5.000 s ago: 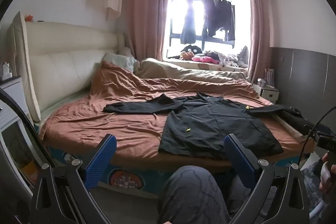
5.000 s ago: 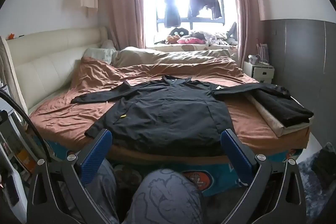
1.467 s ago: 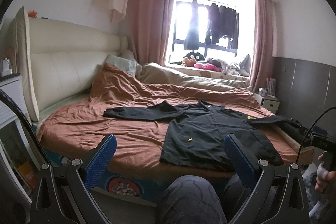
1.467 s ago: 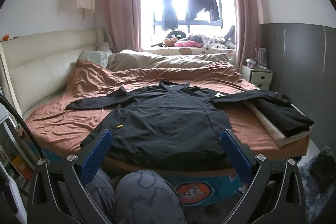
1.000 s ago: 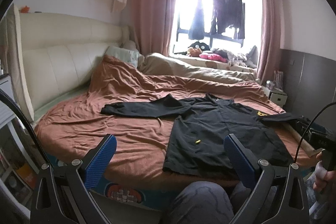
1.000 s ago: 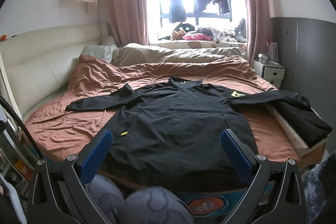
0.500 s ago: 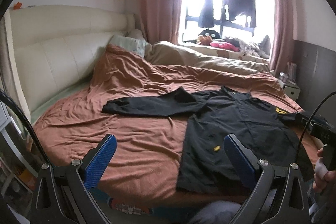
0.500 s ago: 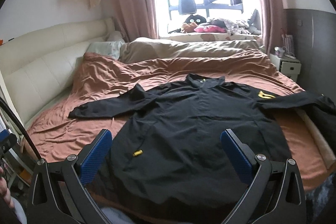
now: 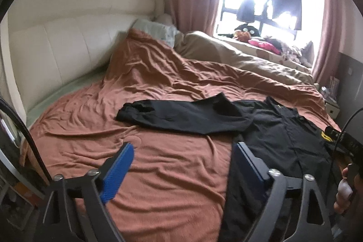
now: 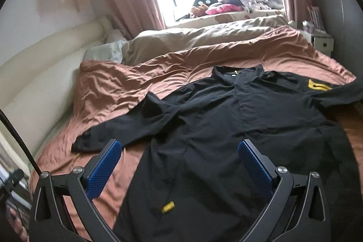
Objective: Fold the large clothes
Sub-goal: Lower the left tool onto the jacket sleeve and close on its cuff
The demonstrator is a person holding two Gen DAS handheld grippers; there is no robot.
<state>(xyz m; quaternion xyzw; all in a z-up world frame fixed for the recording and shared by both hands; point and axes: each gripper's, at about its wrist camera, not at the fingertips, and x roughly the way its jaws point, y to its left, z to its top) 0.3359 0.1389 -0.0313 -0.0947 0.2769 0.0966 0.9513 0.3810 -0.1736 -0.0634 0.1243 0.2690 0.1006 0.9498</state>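
Note:
A large black long-sleeved jacket (image 10: 238, 128) lies spread flat on a bed with a rust-brown cover (image 10: 136, 81), collar toward the window. Its left sleeve (image 9: 181, 115) stretches out to the left; a yellow patch (image 10: 317, 84) marks the right shoulder and a small yellow tag (image 10: 168, 206) sits near the hem. My left gripper (image 9: 181, 165) is open and empty above the bed cover, just left of the jacket's hem. My right gripper (image 10: 179, 165) is open and empty above the jacket's lower left body.
A cream padded headboard (image 9: 68, 42) runs along the left. A beige duvet (image 10: 204, 37) and pillow (image 9: 158, 30) lie at the far side below the window. A white nightstand (image 10: 322, 43) stands at the right. The other hand and gripper handle (image 9: 349, 151) show at the right.
Both grippers have moved forward and down toward the bed; the jacket looms larger and the person's knees have left view. Both stay open.

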